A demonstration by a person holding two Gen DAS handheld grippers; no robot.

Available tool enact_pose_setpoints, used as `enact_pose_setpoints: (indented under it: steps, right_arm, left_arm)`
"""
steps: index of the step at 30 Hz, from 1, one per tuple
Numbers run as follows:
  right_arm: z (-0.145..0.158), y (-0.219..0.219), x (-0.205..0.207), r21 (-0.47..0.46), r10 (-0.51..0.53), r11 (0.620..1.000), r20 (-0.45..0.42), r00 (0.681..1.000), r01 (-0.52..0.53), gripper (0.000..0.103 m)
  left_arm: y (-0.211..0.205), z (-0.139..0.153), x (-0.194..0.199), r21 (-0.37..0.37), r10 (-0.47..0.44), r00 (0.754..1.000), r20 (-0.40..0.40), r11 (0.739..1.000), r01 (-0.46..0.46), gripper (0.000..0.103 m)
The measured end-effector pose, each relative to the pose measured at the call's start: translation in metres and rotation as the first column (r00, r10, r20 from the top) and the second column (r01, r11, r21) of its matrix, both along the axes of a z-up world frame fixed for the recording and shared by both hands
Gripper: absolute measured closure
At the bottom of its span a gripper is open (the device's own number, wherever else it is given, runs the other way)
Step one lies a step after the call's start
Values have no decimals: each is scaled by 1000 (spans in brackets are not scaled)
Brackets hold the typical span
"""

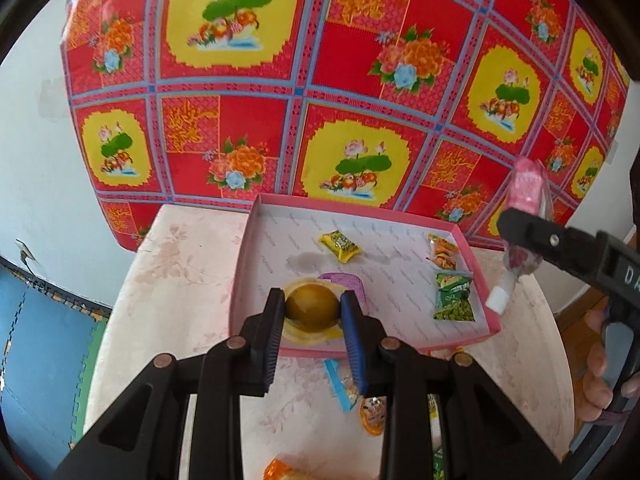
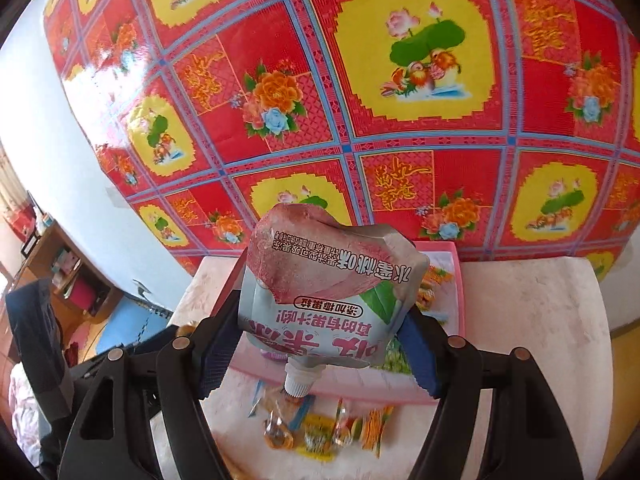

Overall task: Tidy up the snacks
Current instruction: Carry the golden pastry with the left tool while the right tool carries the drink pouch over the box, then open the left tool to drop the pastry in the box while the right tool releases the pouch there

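I'm squeezing a jelly cup (image 1: pixel 312 307) w/ my left tongs (image 1: pixel 313 312) & a pink drink pouch (image 2: pixel 328 280) w/ my right tongs (image 2: pixel 320 344), over the pink tray (image 1: pixel 491 322).

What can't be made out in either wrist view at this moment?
- Right wrist view: most of the pink tray is hidden behind the held peach pouch.
- Right wrist view: loose snacks on the table are blurred, their labels unreadable.
- Left wrist view: the purple packet is mostly hidden behind the held jelly cup.
- Left wrist view: snacks near the bottom edge are cut off.
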State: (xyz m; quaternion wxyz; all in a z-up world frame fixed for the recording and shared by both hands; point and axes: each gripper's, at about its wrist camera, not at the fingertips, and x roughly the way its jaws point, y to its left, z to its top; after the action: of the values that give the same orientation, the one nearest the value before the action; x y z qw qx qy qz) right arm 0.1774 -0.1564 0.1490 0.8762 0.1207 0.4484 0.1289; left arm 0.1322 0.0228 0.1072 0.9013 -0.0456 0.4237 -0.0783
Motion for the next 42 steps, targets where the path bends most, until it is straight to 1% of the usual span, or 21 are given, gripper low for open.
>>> enact_pose_setpoints:
  steps: [2, 3, 7, 16, 28, 33, 42]
  right_arm:
    - [-7, 2, 7, -1, 2, 1000, -11, 1000, -2, 29]
    - [-11, 3, 11, -1, 3, 1000, -17, 1000, -3, 29]
    - [-27, 4, 21, 6, 8, 1000, -44, 999, -8, 29]
    - [-63, 11, 45, 11, 21, 1000, -100, 995, -20, 29]
    - [-101, 31, 76, 6, 53, 999, -166, 985, -53, 29]
    - [-107, 31, 82, -1, 60, 998, -174, 983, -61, 29]
    - [-108, 40, 86, -7, 72, 997, -169, 983, -74, 29]
  left_arm:
    - [-3, -5, 4, 3, -4, 1000, -9, 1000, 4, 73]
    - [-4, -8, 6, -11, 1, 999, 47, 1000, -1, 73]
    - [-9, -20, 15, 5, -7, 999, 32, 1000, 7, 73]
    - [-10, -44, 33, 13, -1, 1000, -12, 1000, 1, 73]
    - [-11, -64, 44, 21, -14, 999, -29, 1000, 14, 73]
    - [-9, -69, 45, 17, -19, 1000, -25, 1000, 19, 73]
    - [-9, -74, 42, 11, -28, 1000, -15, 1000, 28, 73]
